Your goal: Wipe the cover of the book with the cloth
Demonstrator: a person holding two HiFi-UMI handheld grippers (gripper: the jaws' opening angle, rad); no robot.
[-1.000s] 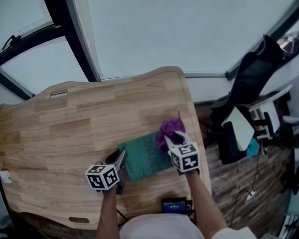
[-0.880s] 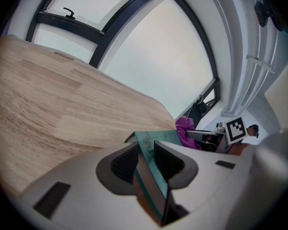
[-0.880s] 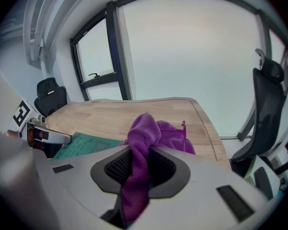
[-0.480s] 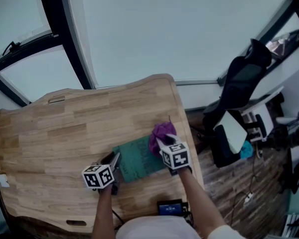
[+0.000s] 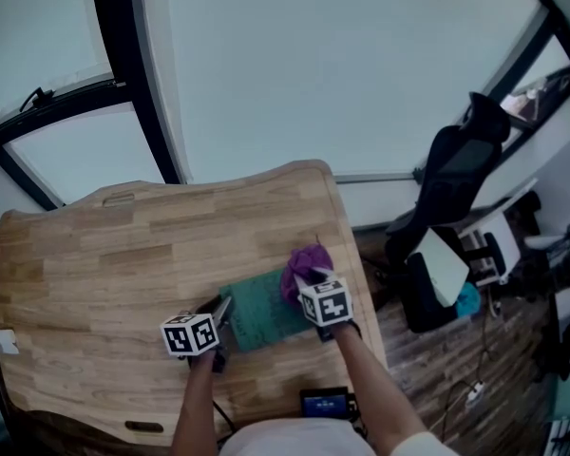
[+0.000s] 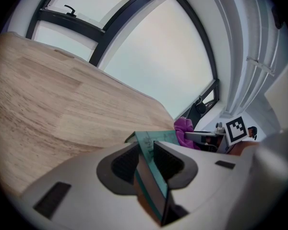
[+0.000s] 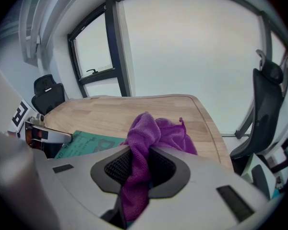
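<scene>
My left gripper (image 6: 145,152) pinches the near left edge of the book (image 5: 263,313), and its jaws have just been closing a little further on it. My right gripper (image 7: 140,164) is clamped on a fold of the purple cloth (image 7: 151,133), whose loose bulk bulges out ahead of the pads onto the far right part of the cover.

My worry is the book turning under the stroke. I hold only one thin edge, so a hard sideways drag could pivot it or slide it out of my left jaws, and the right edge of the table (image 5: 123,245) is near. The cloth is caught by one narrow fold, so friction on the cover could pull it free. If I tip the right gripper too steeply, the hard jaw tips could scrape the cover instead of the cloth.

The book is thin, with a teal matt cover and faint darker print. It lies flat between my two grippers, and I can make out no dirt on it
</scene>
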